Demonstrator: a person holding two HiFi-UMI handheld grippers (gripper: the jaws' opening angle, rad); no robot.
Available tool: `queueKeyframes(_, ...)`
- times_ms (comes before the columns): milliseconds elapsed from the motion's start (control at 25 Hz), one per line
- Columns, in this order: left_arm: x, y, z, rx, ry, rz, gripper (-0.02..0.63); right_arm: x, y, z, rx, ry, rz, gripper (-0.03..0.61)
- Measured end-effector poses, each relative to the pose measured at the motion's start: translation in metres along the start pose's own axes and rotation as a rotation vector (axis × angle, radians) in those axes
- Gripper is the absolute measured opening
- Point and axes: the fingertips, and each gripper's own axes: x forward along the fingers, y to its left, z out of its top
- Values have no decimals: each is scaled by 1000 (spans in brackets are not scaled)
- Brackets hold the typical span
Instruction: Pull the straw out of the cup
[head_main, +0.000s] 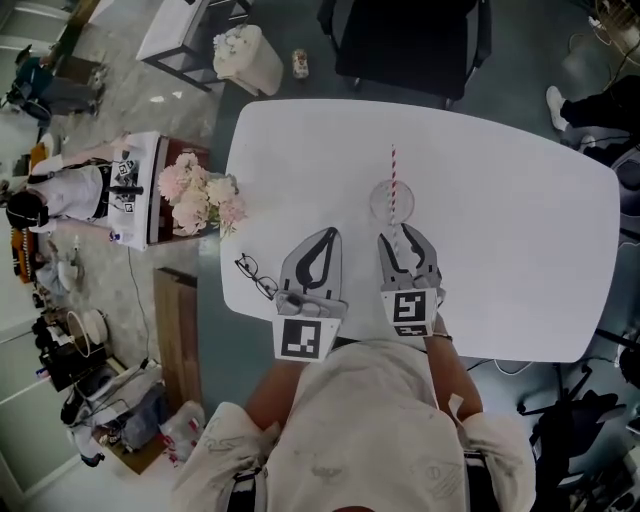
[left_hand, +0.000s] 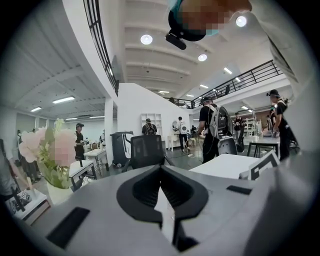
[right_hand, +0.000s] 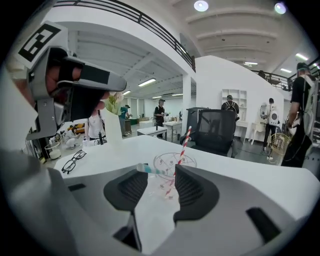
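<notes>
A clear cup (head_main: 390, 201) stands mid-table on the white table (head_main: 520, 230), with a red-and-white striped straw (head_main: 393, 172) upright in it. My right gripper (head_main: 404, 236) sits just short of the cup, jaws open. In the right gripper view the cup (right_hand: 172, 164) and red straw (right_hand: 184, 141) lie straight ahead. A teal striped straw (right_hand: 149, 169) leans out of the cup toward me, its tip between the open jaws of the right gripper (right_hand: 159, 173), untouched by the pads. My left gripper (head_main: 326, 236) hovers beside it, shut and empty; its own view shows the left gripper (left_hand: 160, 170) with tips meeting.
Black glasses (head_main: 257, 276) lie near the table's left edge, beside my left gripper. Pink flowers (head_main: 200, 198) stand just off that edge. A black office chair (head_main: 410, 45) is at the far side. Several people stand around the room.
</notes>
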Motion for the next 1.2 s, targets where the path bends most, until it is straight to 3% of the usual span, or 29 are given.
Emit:
queueKeyframes(320,11,2,-2,9,14,17,3,7,-2,-6,-5,13,25,118)
queueKeyframes(480,13,1,0,7,13,18,3,8,-8,-6,-8,8,11,49)
queueKeyframes(1200,-27,-1,15,15,-58,-1,3,-20,-1,16,-69,-27,-77,21)
